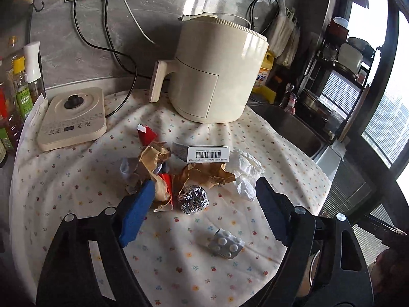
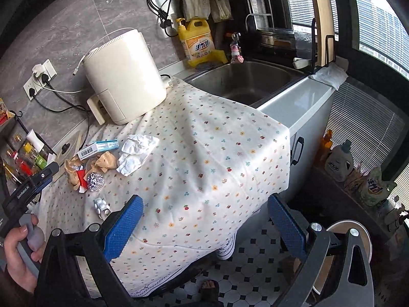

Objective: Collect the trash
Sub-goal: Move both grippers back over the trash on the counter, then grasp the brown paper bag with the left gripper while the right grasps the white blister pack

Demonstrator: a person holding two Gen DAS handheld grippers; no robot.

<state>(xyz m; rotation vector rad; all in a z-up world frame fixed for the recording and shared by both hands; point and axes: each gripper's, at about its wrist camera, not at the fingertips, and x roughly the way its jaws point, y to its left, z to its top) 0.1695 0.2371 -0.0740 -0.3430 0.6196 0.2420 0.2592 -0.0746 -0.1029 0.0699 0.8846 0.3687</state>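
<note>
Trash lies on a floral cloth (image 1: pixel 76 179): a foil ball (image 1: pixel 193 199), crumpled brown paper (image 1: pixel 204 175), red scraps (image 1: pixel 147 133), a barcoded white box (image 1: pixel 204 153), crumpled white tissue (image 1: pixel 245 176) and a pill blister pack (image 1: pixel 226 244). My left gripper (image 1: pixel 205 192) is open, its fingers either side of the foil ball, just above the cloth. My right gripper (image 2: pixel 205 209) is open and empty, over the cloth's front right edge. The same trash shows at the left of the right wrist view: foil ball (image 2: pixel 95 181), tissue (image 2: pixel 136 153), box (image 2: pixel 98 148), blister pack (image 2: pixel 101 204).
A cream air fryer (image 1: pixel 217 76) stands behind the trash. A kettle base (image 1: pixel 74 119) and bottles (image 1: pixel 23 87) are at the left. A steel sink (image 2: pixel 245 81) and yellow detergent jug (image 2: pixel 198 42) lie to the right. A round bin lid (image 2: pixel 342 250) shows on the tiled floor.
</note>
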